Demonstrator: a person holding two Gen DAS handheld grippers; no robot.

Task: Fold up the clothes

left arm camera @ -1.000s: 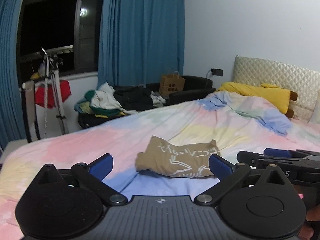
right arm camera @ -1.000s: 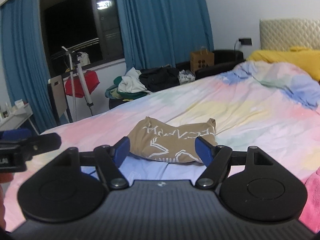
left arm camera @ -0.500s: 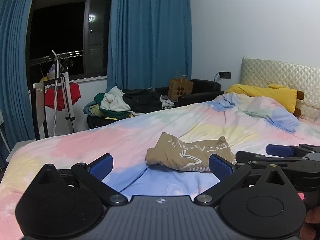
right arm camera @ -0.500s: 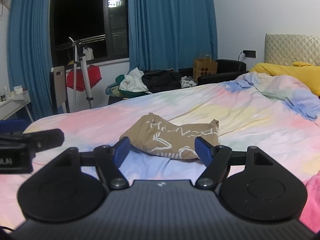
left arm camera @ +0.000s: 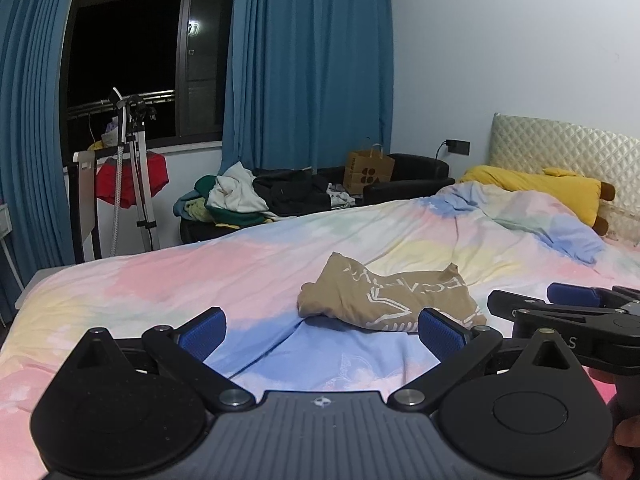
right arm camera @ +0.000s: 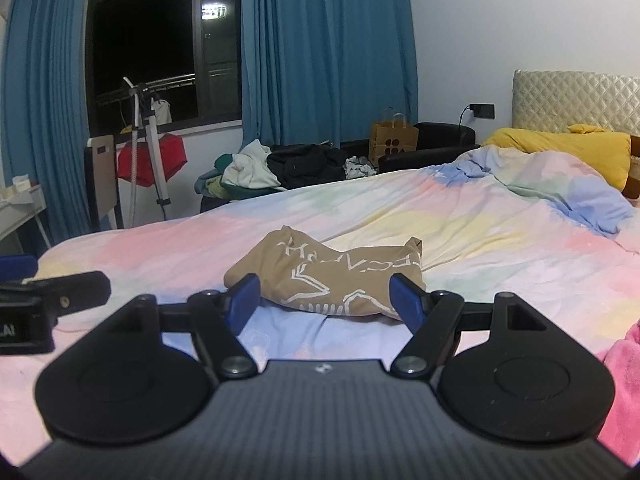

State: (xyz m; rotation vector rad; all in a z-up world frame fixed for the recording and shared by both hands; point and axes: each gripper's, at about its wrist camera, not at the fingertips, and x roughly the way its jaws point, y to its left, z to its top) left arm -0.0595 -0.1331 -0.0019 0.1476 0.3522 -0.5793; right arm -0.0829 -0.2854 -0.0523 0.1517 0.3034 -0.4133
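A tan garment with white print lies crumpled in the middle of the pastel bed cover. My left gripper hovers just short of it, jaws open, nothing between the blue pads. My right gripper is also open and empty, with the garment straight ahead beyond its fingertips. In the left wrist view the right gripper shows at the right edge. The left gripper's finger shows at the left edge of the right wrist view.
A pink cloth lies at the near right on the bed. A yellow pillow and headboard stand at the far right. Beyond the bed are a black sofa with piled clothes, a paper bag, a tripod stand and blue curtains.
Both grippers have sunk lower and levelled out, so the garment now looks flatter and sits higher in both views. Both stay open and the garment has not moved.
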